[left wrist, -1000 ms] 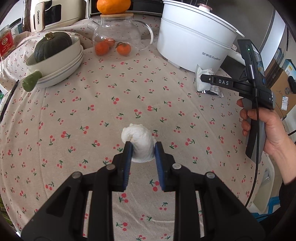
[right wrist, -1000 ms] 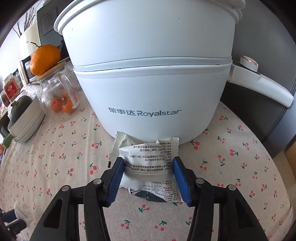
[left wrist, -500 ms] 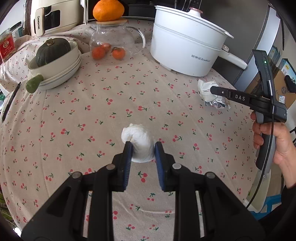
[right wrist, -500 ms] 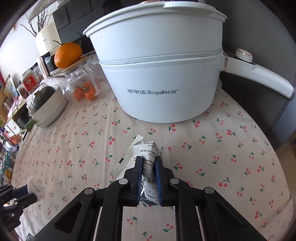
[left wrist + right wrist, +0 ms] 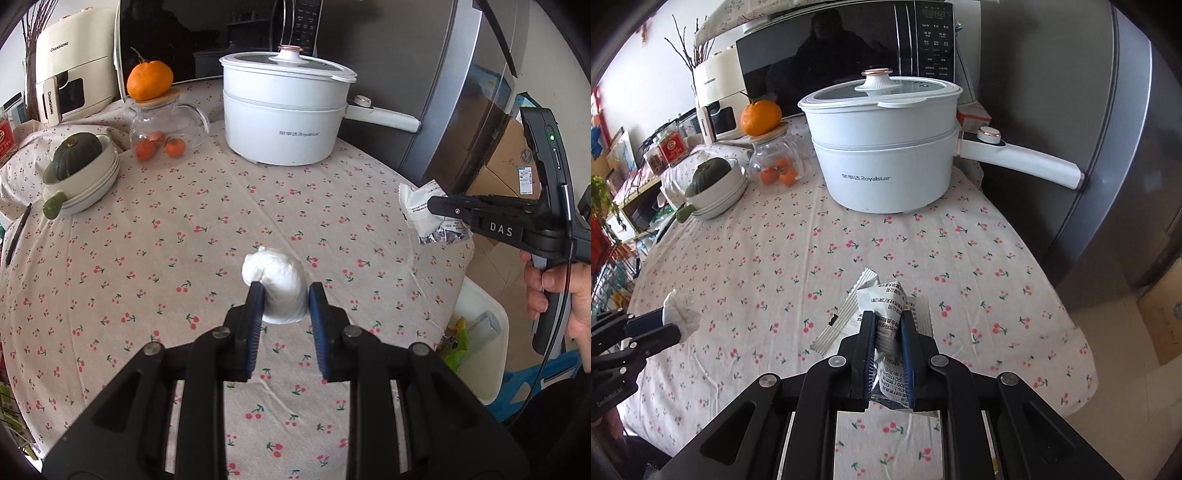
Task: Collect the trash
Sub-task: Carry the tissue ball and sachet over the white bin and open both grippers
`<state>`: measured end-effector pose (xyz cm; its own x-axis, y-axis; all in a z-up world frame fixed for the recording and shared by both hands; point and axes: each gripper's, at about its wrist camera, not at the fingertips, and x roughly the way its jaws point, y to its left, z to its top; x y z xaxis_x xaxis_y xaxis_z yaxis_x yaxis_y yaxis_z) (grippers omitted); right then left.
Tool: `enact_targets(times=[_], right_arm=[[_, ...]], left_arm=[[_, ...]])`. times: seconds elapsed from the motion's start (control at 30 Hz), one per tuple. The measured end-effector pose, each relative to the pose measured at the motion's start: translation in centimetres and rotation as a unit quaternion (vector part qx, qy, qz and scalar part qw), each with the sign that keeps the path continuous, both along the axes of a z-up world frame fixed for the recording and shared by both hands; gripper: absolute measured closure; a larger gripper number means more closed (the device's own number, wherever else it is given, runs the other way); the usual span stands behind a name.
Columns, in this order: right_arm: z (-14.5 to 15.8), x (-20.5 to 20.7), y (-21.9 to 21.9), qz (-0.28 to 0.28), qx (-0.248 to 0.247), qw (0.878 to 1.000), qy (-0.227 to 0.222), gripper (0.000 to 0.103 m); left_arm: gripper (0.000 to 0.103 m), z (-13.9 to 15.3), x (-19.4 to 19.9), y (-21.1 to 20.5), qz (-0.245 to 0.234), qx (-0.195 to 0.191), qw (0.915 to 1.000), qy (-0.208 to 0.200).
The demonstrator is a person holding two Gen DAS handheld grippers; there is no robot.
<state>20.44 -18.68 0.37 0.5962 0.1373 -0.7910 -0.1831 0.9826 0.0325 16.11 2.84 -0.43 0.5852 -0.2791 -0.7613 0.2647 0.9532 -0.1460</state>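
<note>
Both grippers are up off the cherry-print tablecloth (image 5: 207,236) now, a lot higher than half a second ago, when the wrapper was only just leaving the cloth. Left gripper (image 5: 285,300) has its blue pads squeezed against the sides of a crumpled white tissue wad (image 5: 277,286), hanging over the middle of the table. Right gripper (image 5: 888,334) is clamped tight on a white printed snack wrapper (image 5: 886,314), folded between the pads and held over the near right part of the cloth, close to the table edge. Plenty of bare cloth sits between the two loads and the white Royalstar electric pot (image 5: 886,155) at the back. Only the left view shows the white trash bin (image 5: 480,332) just past the table's right edge, plus the right hand (image 5: 565,291) on its grip.
</note>
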Motion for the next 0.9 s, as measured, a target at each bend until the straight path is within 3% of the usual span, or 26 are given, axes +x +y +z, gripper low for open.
enact_targets(times=[0.3,0.53,0.9], right_arm=[[0.7,-6.3,-3.3,-0.021,-0.001,1.000,0.011,0.089],[-0.8,-9.9,-6.9,-0.049,0.005,0.998,0.037,0.089],[-2.6,-13.9,-14.5,-0.119,0.003,0.990,0.077,0.089]], left_arm=[[0.076,0.2,-4.4,-5.1,-0.055,-0.008,0.9984,-0.011],[0.076,-0.5,-6.0,-8.6,-0.094,-0.023,0.9953,-0.001],[0.076,-3.1,-7.6,-17.0,-0.194,-0.021,0.9805,0.027]])
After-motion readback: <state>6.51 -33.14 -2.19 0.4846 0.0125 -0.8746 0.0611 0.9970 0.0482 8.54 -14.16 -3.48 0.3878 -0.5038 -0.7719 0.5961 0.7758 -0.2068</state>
